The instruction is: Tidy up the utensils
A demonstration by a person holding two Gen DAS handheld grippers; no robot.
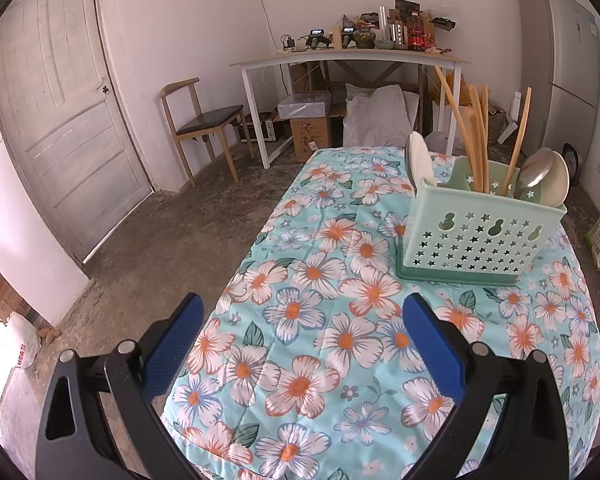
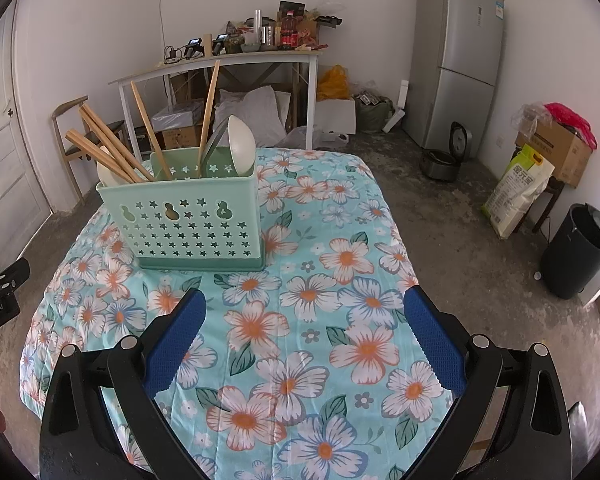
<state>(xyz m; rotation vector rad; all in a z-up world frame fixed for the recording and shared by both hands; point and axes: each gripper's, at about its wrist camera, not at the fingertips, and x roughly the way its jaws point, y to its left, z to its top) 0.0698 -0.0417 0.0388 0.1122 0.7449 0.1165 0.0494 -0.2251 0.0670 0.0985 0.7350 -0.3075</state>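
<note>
Both grippers' blue fingers (image 1: 432, 344) (image 2: 434, 340) spread wide, empty, before a green star-punched caddy (image 1: 476, 236) holding chopsticks (image 1: 474, 136).

We are looking at a plain room in a home, half kitchen, half storeroom. A tall silver two-door refrigerator (image 2: 458, 62) stands against the white wall beside a dark rice cooker (image 2: 446, 156) on the bare concrete floor (image 2: 460, 248) (rough and stained). A white-framed side table (image 2: 220, 66) carries bottles and jars, and cardboard boxes (image 2: 556, 148) sit about.
</note>
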